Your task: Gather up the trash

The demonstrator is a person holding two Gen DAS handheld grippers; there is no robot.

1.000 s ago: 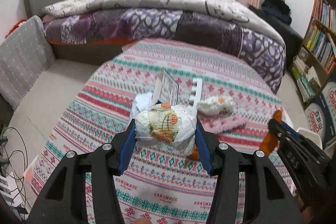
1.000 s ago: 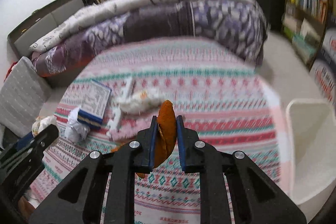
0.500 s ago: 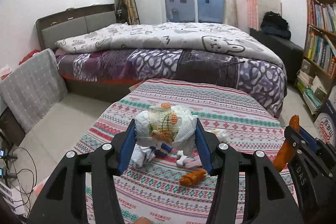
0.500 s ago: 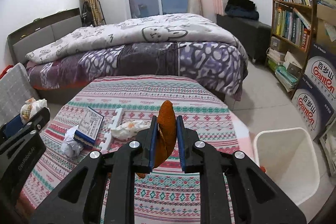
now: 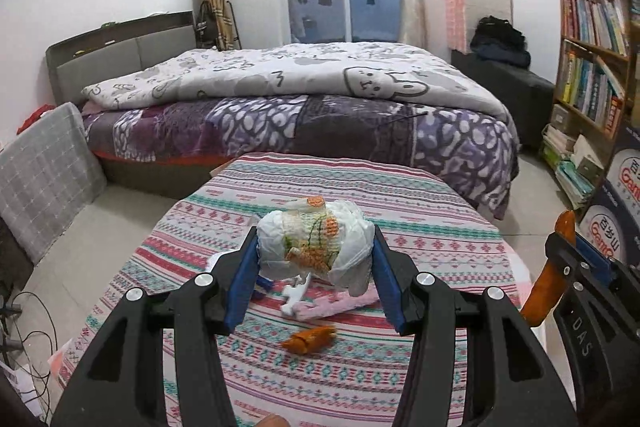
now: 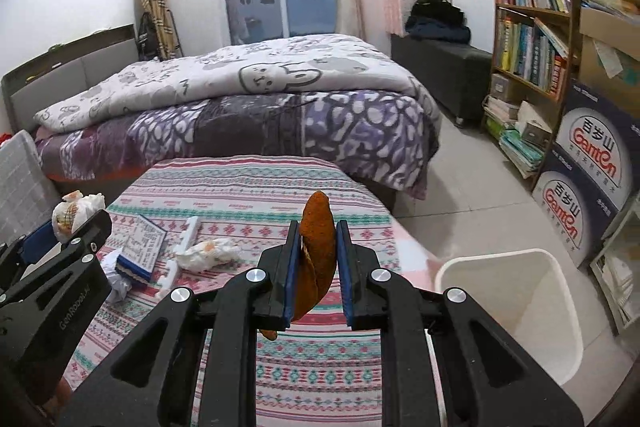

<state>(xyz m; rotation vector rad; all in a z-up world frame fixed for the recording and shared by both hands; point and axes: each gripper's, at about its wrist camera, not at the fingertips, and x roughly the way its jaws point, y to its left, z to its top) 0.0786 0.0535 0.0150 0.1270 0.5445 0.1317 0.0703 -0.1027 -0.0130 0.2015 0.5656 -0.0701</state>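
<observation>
1. Both grippers have lifted & tilted up since a sec ago: views then were mostly tabletop, now bed, window & bookshelf fill the upper half.
2. Left gripper is clamped on a crumpled white wrapper w/ orange-green print, held clear above the striped tablecloth.
3. Right gripper is closed tight on an orange peel, upright betw. the blue pads, tip poking above them.
4. White bin stands on the floor just right of the table, below-right of the right gripper.
5. Left on the cloth: small orange peel scrap, crumpled tissue, blue-edged booklet, white plastic strip, pink cloth.
6. White paper wad sits beside the booklet's near end.
</observation>
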